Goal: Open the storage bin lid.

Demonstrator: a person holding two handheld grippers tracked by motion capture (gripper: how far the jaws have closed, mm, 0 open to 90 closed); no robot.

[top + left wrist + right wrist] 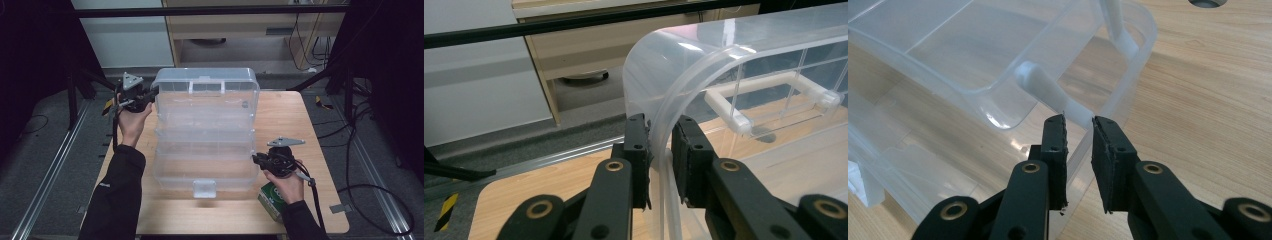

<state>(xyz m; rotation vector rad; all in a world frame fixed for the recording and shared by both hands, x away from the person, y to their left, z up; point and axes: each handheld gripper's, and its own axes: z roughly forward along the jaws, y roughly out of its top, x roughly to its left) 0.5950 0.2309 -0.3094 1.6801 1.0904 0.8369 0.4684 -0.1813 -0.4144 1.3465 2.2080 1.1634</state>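
At frame centre on the table (320,125) sits the clear plastic organizer box (205,130); my left gripper (660,150) pinches its lid rim, my right gripper (1079,150) (jaws narrow) straddles its corner wall.

Organizer box (205,130) clear glossy plastic; table (295,120) matt wood grain; gripper pads (1105,160) rough black.

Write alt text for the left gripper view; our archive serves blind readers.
The left gripper has its two black jaws around the curved rim of a clear plastic box lid, one jaw on each side of the rim. A white handle shows through the lid, with a wooden table below and a cabinet behind.
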